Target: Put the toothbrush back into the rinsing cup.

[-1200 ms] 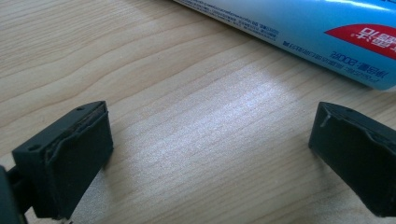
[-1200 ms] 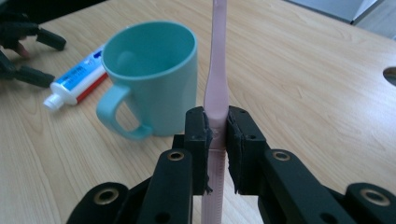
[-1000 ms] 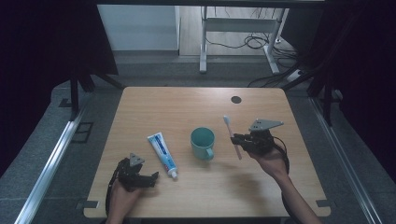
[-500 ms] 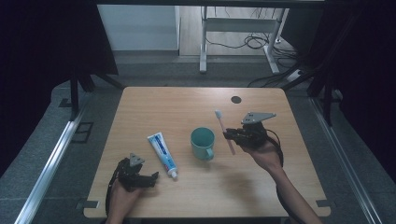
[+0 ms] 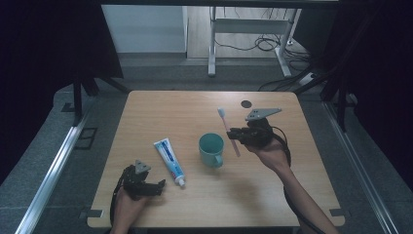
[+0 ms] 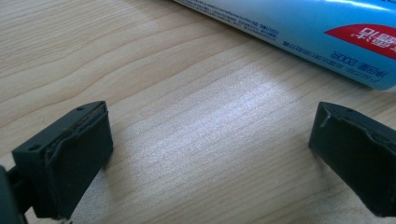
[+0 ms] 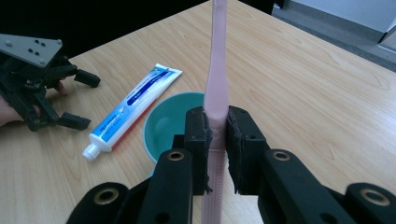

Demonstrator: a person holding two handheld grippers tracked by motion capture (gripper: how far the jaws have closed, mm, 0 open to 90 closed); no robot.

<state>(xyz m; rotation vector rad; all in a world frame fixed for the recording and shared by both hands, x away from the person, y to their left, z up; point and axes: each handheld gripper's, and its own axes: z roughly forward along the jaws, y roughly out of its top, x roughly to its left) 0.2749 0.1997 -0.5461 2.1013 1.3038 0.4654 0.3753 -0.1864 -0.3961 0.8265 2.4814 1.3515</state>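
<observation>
A pink toothbrush (image 5: 228, 127) with a white head is held above the table, just right of a teal mug (image 5: 212, 148). My right gripper (image 5: 234, 135) is shut on its handle; in the right gripper view the pink toothbrush (image 7: 217, 70) rises between the pads above the teal mug (image 7: 166, 123). A blue and white toothpaste tube (image 5: 169, 161) lies left of the mug, cap toward the front. My left gripper (image 5: 159, 187) rests on the table near the tube's cap, open; in the left gripper view the toothpaste tube (image 6: 317, 37) lies beyond the wide-apart jaws.
The wooden table (image 5: 160, 112) has a small dark round hole (image 5: 246, 103) near its far right. Metal rails (image 5: 48, 170) run along the floor on both sides. A desk frame and cables (image 5: 263, 44) stand beyond the far edge.
My right gripper has lifted and carried the toothbrush up and to the left, toward the mug. The left gripper has stayed put.
</observation>
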